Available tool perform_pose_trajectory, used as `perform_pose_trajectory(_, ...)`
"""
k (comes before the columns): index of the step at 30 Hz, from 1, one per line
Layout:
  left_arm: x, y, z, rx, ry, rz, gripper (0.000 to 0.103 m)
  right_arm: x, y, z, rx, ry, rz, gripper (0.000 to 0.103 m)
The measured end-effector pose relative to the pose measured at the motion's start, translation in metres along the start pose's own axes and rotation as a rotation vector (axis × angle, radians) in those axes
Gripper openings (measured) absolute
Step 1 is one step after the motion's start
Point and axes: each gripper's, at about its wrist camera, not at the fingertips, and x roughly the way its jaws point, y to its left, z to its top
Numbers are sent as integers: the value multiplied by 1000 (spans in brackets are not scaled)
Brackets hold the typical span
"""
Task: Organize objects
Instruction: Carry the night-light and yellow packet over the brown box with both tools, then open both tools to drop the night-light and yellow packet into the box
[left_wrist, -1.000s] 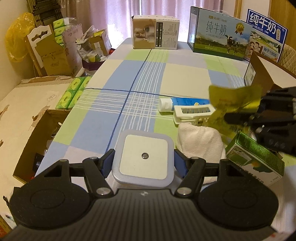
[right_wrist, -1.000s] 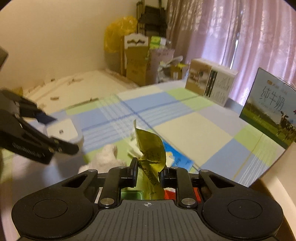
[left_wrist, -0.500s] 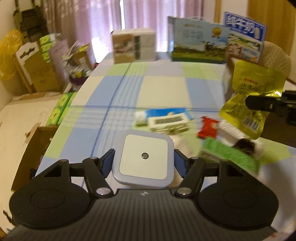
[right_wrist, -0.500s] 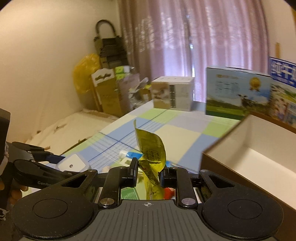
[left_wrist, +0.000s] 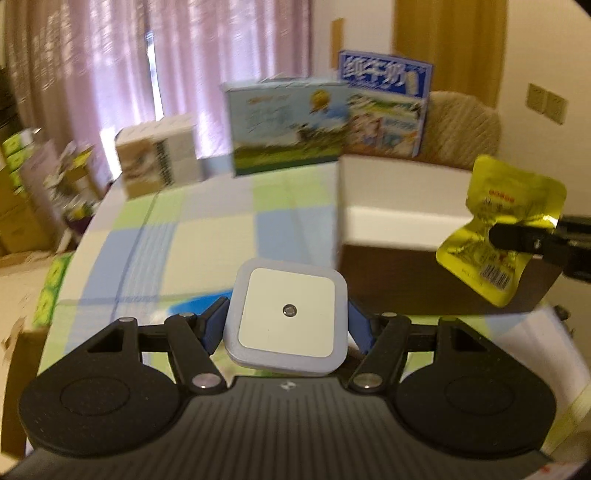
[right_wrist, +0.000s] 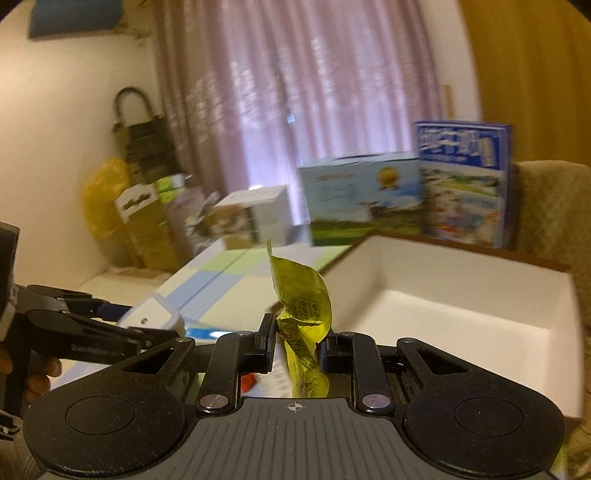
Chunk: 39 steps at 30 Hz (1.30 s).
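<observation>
Now both carry: left gripper (left_wrist: 287, 325) clamps the square night light (left_wrist: 287, 325), right gripper (right_wrist: 295, 345) pinches the yellow packet (right_wrist: 301, 306); best release low over the open box (right_wrist: 454, 314) ahead.

Each gripper (left_wrist: 288, 325) (right_wrist: 297, 347) is built of black plastic: a ribbed centre plate marked with a small crosshair, two round dimpled discs, silver screws, and blue-padded left fingers (left_wrist: 214, 325).

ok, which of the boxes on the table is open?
The brown cardboard box with white inside, nearest the grippers; the milk cartons behind it are closed.
</observation>
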Motion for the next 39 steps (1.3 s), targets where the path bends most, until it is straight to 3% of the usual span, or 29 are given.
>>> perform_pose_trajectory(12, 48, -73, 74, 59, -10, -135, 64, -23, -66, 22, 76, -22, -221, 18)
perform_pose_trajectory(17, 81, -97, 90, 82, 23, -141, 64, -14, -91, 20, 126, 4, -293, 18)
perform_pose_trajectory(26, 142, -121, 87, 109, 129, -95, 64, 15, -131, 10, 228, 110, -363, 18)
perform_pose_trajectory(37, 168, -141, 81, 99, 184, -151, 64, 33, -150, -3, 296, 197, -381, 18)
perform_pose_trajectory(39, 168, -144, 81, 110, 179, -153, 72, 34, -151, -5, 302, 207, -381, 18)
